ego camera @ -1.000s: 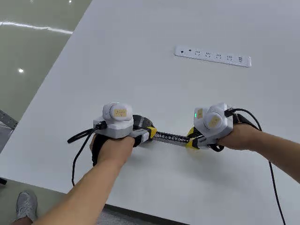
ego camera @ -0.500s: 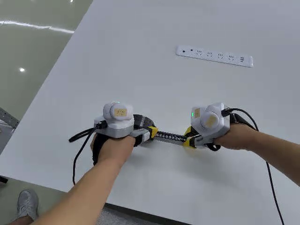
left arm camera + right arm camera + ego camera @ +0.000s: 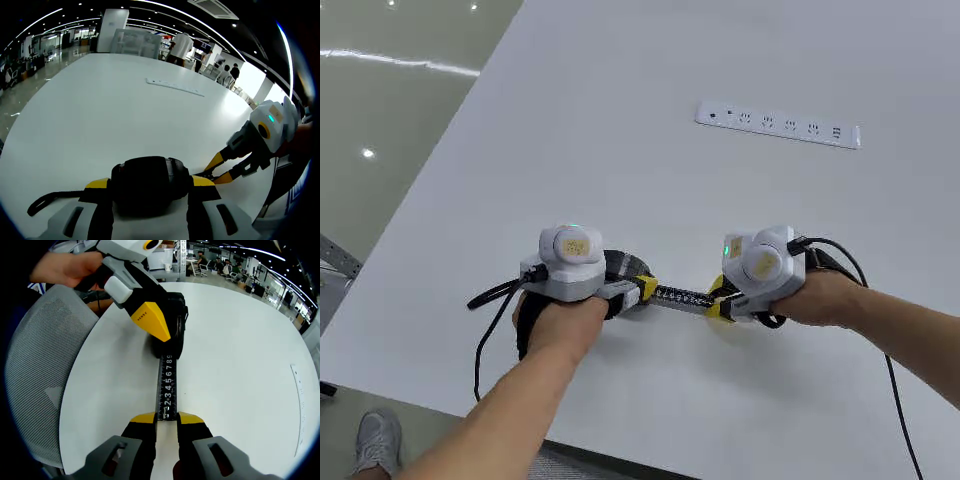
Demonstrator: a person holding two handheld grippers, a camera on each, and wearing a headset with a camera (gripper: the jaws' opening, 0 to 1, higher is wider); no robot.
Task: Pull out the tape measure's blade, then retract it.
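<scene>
Clamped around tape measure case (image 3: 150, 180) with left gripper (image 3: 638, 284), pinched on blade (image 3: 166, 385) with right gripper (image 3: 717, 299) — short blade stretch straight between them, case leftward.

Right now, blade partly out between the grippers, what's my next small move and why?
Probably ease the right gripper closer to the case held by the left gripper: the exposed blade has been shortening and its tip is pinched.

Bright, even overhead light; sharp focus, fisheye bending at edges.
</scene>
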